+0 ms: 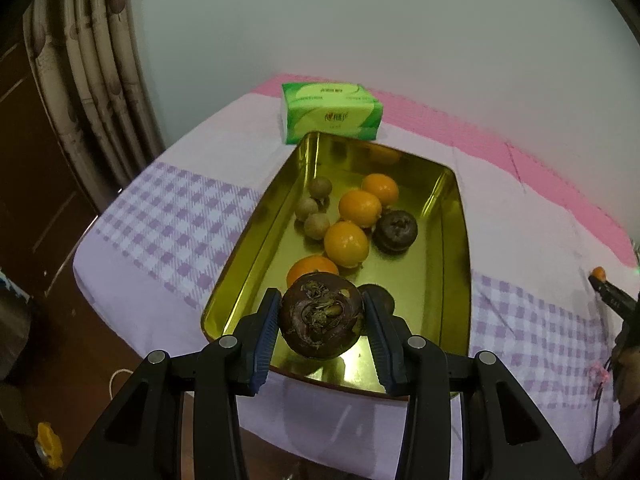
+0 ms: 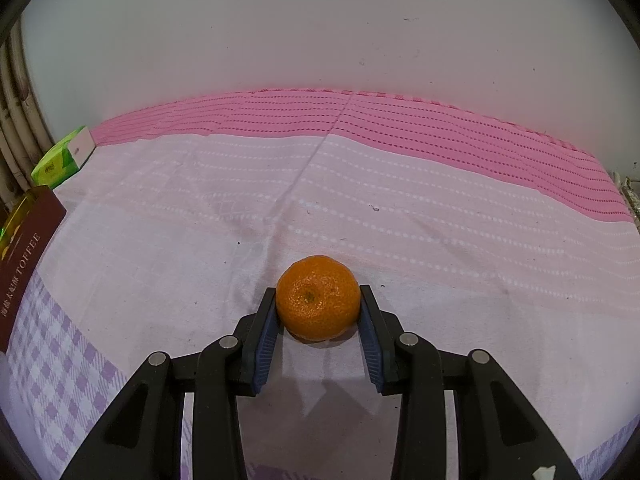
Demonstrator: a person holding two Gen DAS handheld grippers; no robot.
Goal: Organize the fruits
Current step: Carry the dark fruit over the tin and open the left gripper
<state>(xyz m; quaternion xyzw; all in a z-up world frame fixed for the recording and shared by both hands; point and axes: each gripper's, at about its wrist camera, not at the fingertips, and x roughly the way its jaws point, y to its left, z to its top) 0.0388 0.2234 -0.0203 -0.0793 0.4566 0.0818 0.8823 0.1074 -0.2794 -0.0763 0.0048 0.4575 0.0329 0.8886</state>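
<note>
Maroon tin (image 2: 24, 256) at left edge reads "TOFFEE"; left fingers (image 1: 276, 320) grip mangosteen (image 1: 320, 316), right fingers (image 2: 267, 320) grip mandarin (image 2: 318, 298), navel toward camera.

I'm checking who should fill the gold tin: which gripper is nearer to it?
Left. The left gripper hangs over the gold tin's near end, holding a dark fruit; the right gripper grips a mandarin well off to the side.
</note>
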